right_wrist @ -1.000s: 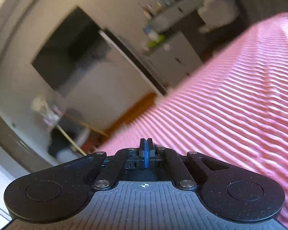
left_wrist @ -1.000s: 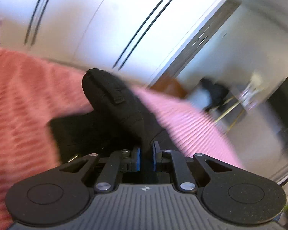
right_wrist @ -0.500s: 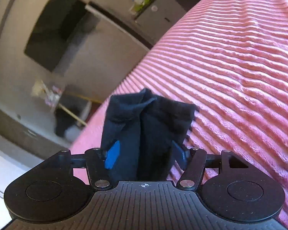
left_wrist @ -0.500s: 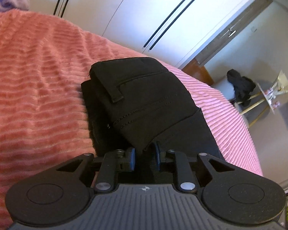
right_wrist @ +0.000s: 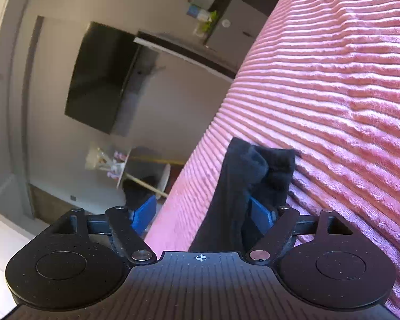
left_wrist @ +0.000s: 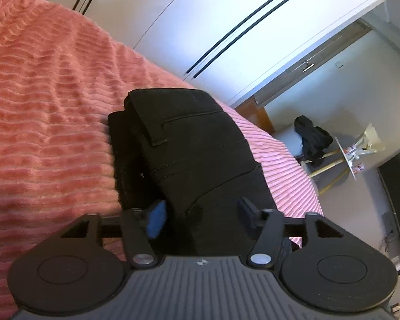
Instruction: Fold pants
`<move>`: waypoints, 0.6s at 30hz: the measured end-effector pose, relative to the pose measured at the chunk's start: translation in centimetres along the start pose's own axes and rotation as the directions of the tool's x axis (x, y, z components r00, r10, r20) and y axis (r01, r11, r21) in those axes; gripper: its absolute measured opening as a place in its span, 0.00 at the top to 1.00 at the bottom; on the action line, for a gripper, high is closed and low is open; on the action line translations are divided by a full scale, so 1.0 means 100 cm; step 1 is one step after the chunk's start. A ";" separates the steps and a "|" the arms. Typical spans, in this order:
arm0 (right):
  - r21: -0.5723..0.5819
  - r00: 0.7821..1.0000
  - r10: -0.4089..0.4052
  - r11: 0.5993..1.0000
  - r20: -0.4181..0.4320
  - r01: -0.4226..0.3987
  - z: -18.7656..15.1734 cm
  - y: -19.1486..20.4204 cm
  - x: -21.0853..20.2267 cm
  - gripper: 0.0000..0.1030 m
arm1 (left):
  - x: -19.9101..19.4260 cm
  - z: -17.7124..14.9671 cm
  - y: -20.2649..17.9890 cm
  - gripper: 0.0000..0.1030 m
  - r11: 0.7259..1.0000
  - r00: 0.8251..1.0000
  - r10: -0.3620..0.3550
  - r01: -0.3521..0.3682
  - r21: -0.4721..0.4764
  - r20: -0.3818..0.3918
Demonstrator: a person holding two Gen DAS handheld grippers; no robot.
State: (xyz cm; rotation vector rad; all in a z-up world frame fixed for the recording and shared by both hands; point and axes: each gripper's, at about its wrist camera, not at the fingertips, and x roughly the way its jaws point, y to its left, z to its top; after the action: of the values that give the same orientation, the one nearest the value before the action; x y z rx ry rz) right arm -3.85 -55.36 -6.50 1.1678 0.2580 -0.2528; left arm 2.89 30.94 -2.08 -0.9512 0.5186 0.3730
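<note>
Pretty sure this is the let-go step: my left gripper [left_wrist: 200, 214] and right gripper [right_wrist: 204, 214] both have their jaws opening, with the black pants [left_wrist: 189, 144] between the fingers but not pinched. The pants sit stacked at 12 o'clock from my left hand on the pink blanket [left_wrist: 48, 101], near its edge. In the right view the pants' end [right_wrist: 253, 176] looks bunched, so next I'd back out gently and smooth it. The wardrobe doors [left_wrist: 226, 13] at 1 o'clock and the side table [right_wrist: 144, 173] on the floor are well clear.
</note>
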 end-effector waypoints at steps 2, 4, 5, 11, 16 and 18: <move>-0.029 0.999 -0.042 0.999 -0.025 0.041 -0.002 0.002 0.009 0.22 | 0.002 0.000 -0.003 0.41 1.000 1.000 -0.019 0.019 0.003 -0.004; -0.052 0.996 -0.081 0.996 -0.028 0.079 -0.005 0.004 0.017 0.47 | 0.006 0.000 -0.007 0.41 1.000 1.000 -0.007 0.007 0.013 -0.005; -0.062 0.995 -0.095 0.994 -0.036 0.093 -0.006 0.004 0.023 0.56 | 0.010 0.001 -0.008 0.42 1.000 1.000 0.004 -0.004 0.022 -0.012; -0.231 0.975 -0.221 0.951 -0.036 0.207 -0.012 0.031 0.050 0.92 | 0.036 0.006 -0.011 0.85 0.995 0.992 0.102 -0.101 0.020 -0.080; -0.299 0.981 -0.189 0.935 0.041 0.192 -0.002 0.062 0.045 0.95 | 0.017 0.018 -0.017 0.91 1.000 0.999 0.011 -0.012 -0.015 -0.042; -0.273 0.989 -0.122 0.952 0.087 0.141 0.007 0.068 0.032 0.95 | 0.001 0.024 -0.020 0.91 0.998 0.998 -0.058 0.058 -0.026 -0.015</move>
State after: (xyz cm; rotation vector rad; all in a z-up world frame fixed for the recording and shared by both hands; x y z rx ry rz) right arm 1.42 -53.73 -1.39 0.8622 0.3005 -0.3620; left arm 4.60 31.91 0.39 -0.9923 0.5003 0.3204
